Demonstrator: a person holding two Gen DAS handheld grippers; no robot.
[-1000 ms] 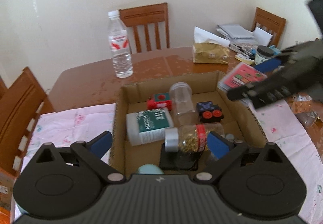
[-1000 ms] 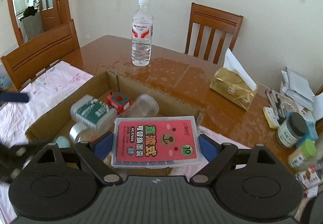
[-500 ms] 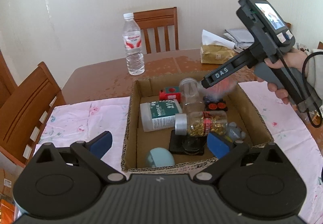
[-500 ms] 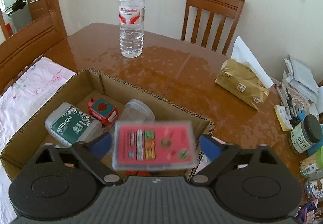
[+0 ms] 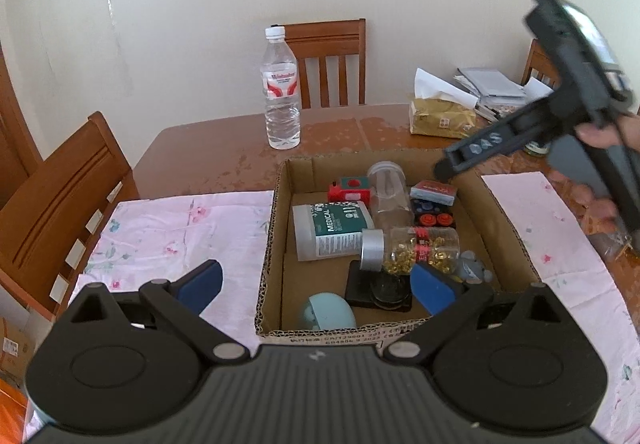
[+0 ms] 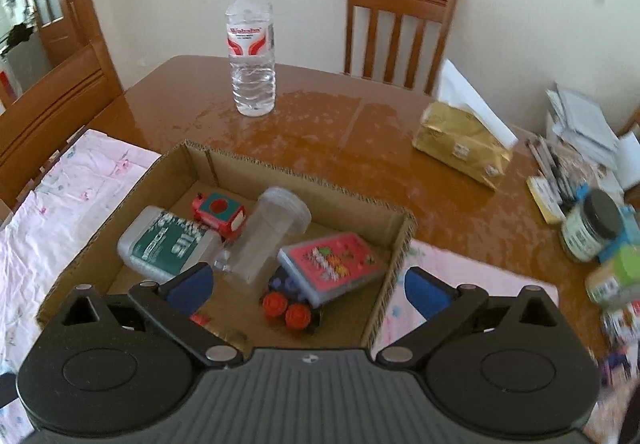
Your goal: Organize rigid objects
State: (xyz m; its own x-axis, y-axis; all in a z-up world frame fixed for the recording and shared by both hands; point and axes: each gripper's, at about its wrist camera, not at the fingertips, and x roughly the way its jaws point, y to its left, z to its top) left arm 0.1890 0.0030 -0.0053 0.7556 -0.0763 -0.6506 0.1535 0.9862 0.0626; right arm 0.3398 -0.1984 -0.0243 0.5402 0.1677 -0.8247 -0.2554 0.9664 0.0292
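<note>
Right gripper (image 6: pixel 306 284): fingers spread wide, holding nothing. Left gripper (image 5: pixel 316 282): likewise wide, unloaded. Red pen-refill case (image 6: pixel 332 262) lies tilted inside cardboard box (image 6: pixel 394 244), resting on black toy block (image 6: pixel 294 306).

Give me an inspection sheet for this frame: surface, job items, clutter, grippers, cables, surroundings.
Surface: brown table, pink cloth under cardboard box.
Job's things: pink case lies tilted in the box on a black toy; medical bottle, clear jar, red cube, bead jar also inside.
Clutter: water bottle, tissue pack, jars and papers at right.
Grippers: left gripper open; right gripper open, empty.
Cables: nothing seen.
Surroundings: wooden chairs, cream wall.
</note>
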